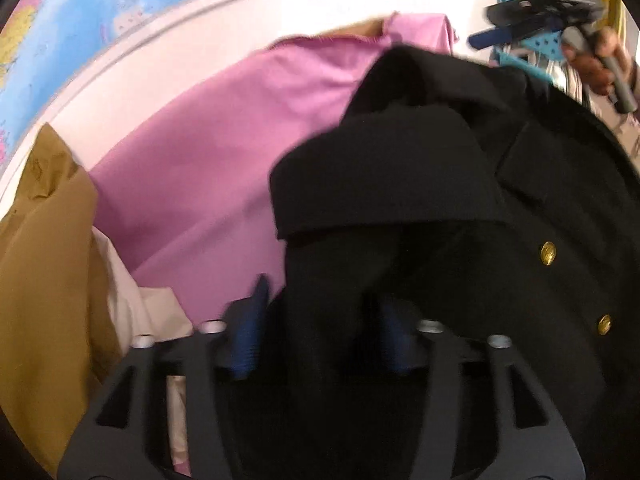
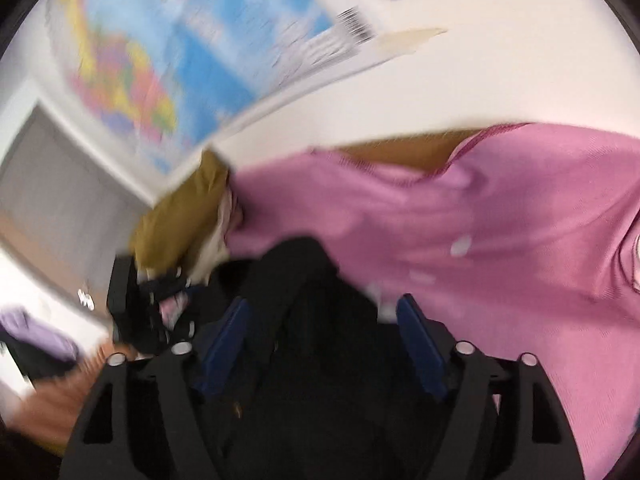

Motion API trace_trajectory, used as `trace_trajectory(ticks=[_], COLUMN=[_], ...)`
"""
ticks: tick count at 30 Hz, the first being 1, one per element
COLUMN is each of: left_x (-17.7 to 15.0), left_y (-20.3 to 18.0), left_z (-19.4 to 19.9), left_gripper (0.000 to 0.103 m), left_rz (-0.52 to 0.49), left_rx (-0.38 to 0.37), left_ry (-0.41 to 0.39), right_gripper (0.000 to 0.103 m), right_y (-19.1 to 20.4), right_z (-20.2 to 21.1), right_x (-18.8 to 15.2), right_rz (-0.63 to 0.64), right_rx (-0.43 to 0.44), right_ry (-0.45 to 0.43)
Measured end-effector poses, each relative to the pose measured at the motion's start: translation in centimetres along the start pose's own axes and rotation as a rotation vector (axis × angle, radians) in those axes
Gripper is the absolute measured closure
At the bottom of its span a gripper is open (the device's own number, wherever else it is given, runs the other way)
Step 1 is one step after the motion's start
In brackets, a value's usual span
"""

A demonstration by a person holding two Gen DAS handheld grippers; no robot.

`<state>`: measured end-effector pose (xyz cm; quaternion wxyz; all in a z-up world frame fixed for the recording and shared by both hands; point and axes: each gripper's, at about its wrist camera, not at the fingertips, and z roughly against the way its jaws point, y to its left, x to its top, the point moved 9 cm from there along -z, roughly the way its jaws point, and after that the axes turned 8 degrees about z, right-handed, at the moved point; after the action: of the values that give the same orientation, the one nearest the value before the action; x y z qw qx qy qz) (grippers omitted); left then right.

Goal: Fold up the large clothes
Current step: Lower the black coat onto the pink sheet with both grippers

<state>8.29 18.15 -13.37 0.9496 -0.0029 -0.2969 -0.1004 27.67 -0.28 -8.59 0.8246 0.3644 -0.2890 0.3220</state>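
A black coat (image 1: 440,184) with gold buttons (image 1: 547,252) lies bunched on a pink cloth (image 1: 208,168). My left gripper (image 1: 324,300) stands over the coat's near edge. Its blue pads (image 1: 248,320) are wide apart, and a fold of black fabric lies loosely between them. In the right wrist view, the right gripper (image 2: 322,304) is also spread wide. The black coat (image 2: 312,320) is heaped between its pads (image 2: 420,344), with no clear pinch. The left wrist view shows the right gripper (image 1: 500,32) at top right, held by a hand (image 1: 600,68).
A mustard garment (image 1: 44,260) and a cream cloth (image 1: 132,304) lie left of the pink cloth (image 2: 500,220). A world map (image 1: 60,20) hangs on the white wall behind. A teal perforated object (image 1: 536,46) sits at the far right. The right wrist view is motion-blurred.
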Motion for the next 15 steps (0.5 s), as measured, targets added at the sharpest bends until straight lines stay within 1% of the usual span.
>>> trace_trajectory(ticks=[1,2,4,5,6,8,9,10,11,12,13,14,15], left_x=[0.6,1.2,2.0,2.2,2.4,2.6,2.6,2.5,2.6,3.0,3.5,4.3,5.2], left_y=[0.6,0.8,1.4,1.3,1.2,1.0,0.5,0.1,0.2,0.2,0.5,0.8,1.1], left_z=[0.5,1.0,1.2,1.0,0.6,-0.7,-1.3,-2.2,-2.8,-3.2,-3.1,-2.7,-2.2], left_gripper=[0.029,0.028,0.021,0.021,0.021,0.023,0.033,0.052,0.055,0.063,0.073,0.075,0.075], left_rz=[0.022,0.049,0.093,0.105,0.118,0.144,0.147,0.144,0.137,0.126,0.106,0.099,0.098], left_rx=[-0.029,-0.06,-0.079,-0.085,-0.098,-0.123,-0.128,-0.126,-0.102,-0.074,-0.026,0.017,0.061], left_ry=[-0.01,-0.025,-0.025,-0.019,-0.007,0.028,0.05,0.08,0.088,0.076,0.044,0.008,-0.032], right_gripper=[0.019,0.017,0.017,0.017,0.017,0.018,0.036,0.057,0.064,0.083,0.088,0.088,0.088], right_y=[-0.5,-0.7,-0.2,0.1,0.0,1.2,2.0,2.8,3.4,3.9,4.2,4.3,4.4], right_z=[-1.0,-1.9,-5.1,-6.4,-6.9,-8.9,-9.3,-9.4,-9.2,-8.6,-8.0,-7.2,-6.1], right_x=[0.6,0.9,1.4,1.3,1.1,0.8,0.7,0.8,0.9,1.0,1.3,1.8,2.7], right_rz=[-0.025,-0.037,-0.061,-0.057,-0.052,-0.051,-0.032,0.018,0.072,0.109,0.146,0.181,0.217], right_rx=[-0.011,-0.011,0.038,0.041,0.05,0.119,0.145,0.139,0.125,0.119,0.095,0.057,0.027], right_ry=[0.009,0.021,0.077,0.106,0.128,0.183,0.192,0.192,0.189,0.177,0.155,0.122,0.059])
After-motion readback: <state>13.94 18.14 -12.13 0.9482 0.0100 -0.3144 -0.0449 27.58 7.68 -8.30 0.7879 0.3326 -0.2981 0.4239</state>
